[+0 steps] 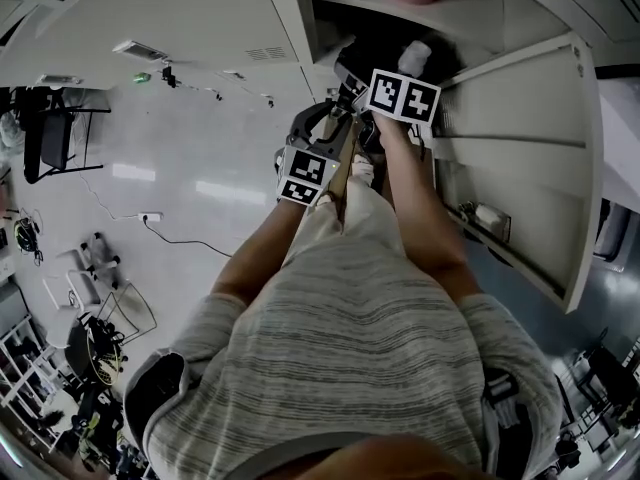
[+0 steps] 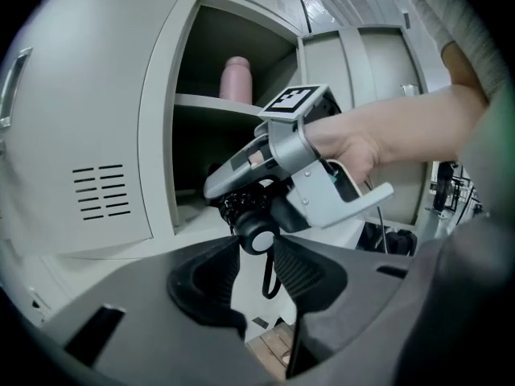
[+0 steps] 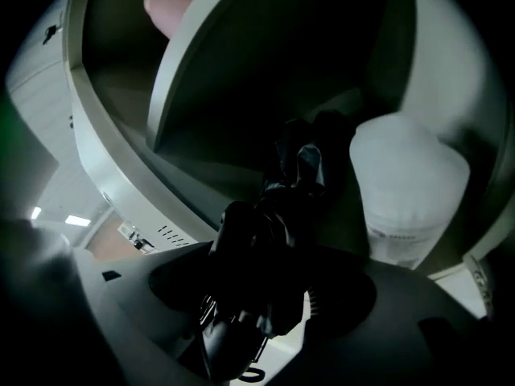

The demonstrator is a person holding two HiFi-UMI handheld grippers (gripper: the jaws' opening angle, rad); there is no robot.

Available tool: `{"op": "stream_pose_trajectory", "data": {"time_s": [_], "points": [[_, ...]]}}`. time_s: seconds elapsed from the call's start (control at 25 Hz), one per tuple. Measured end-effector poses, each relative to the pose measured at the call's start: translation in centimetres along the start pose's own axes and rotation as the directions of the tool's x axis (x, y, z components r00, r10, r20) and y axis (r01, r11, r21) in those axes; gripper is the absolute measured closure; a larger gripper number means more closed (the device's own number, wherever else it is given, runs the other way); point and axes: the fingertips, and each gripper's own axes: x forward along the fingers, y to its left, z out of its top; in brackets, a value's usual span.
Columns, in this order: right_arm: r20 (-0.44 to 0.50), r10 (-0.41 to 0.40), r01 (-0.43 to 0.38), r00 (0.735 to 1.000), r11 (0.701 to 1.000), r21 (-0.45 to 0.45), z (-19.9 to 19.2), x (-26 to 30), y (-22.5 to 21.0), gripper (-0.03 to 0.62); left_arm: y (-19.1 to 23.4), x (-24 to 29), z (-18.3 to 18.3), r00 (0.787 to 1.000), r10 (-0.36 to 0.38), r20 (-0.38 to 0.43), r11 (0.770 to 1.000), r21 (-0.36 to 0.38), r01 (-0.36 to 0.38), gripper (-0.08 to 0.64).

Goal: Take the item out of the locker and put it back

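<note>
Two grippers meet at the black item (image 2: 256, 233), just at the open lower part of the locker (image 2: 157, 135). The left gripper (image 2: 259, 256) pinches only its round end, while the jaws of the right gripper (image 3: 265, 296) stand wide around it. With so small a hold, it may swing and drop.

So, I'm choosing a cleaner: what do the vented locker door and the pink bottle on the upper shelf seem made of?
Vented locker door: likely painted sheet metal, pale grey satin; punched slots and soft reflections suggest it.
Pink bottle: smooth matte pink, coated metal or plastic; the look leaves that open.
</note>
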Motion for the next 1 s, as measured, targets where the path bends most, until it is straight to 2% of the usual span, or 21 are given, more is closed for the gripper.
{"op": "stream_pose_trajectory", "data": {"time_s": [0.08, 0.2, 0.32, 0.44, 0.64, 1.0], "points": [[0.032, -0.058, 0.06, 0.998, 0.995, -0.081, 0.3, -0.4, -0.1, 0.281, -0.3, 0.4, 0.5, 1.0, 0.015, 0.015, 0.999, -0.03, -0.014, 0.425], [0.042, -0.101, 0.108, 0.994, 0.968, -0.226, 0.3, -1.1, 0.2, 0.27, -0.5, 1.0, 0.9, 0.999, 0.022, 0.03, 0.998, -0.06, -0.02, 0.422], [0.04, -0.086, 0.094, 0.996, 0.935, -0.341, 0.0, -2.3, 1.2, 0.272, 0.4, 1.4, 0.7, 0.999, 0.049, 0.019, 0.996, -0.075, -0.047, 0.424], [0.08, -0.042, 0.073, 0.996, 0.894, -0.441, 0.2, -4.0, 3.0, 0.272, 1.8, 1.7, 0.8, 0.998, 0.066, 0.021, 0.994, -0.09, -0.064, 0.431], [0.155, 0.025, 0.053, 0.988, 0.877, -0.478, 1.0, -7.1, 4.7, 0.272, 3.6, 3.0, 1.2, 0.996, 0.084, 0.018, 0.993, -0.084, -0.082, 0.443], [0.244, 0.076, 0.049, 0.967, 0.883, -0.467, 0.6, -10.9, 4.9, 0.272, 4.9, 5.2, 2.5, 0.996, 0.085, 0.019, 0.993, -0.084, -0.083, 0.455]]}}
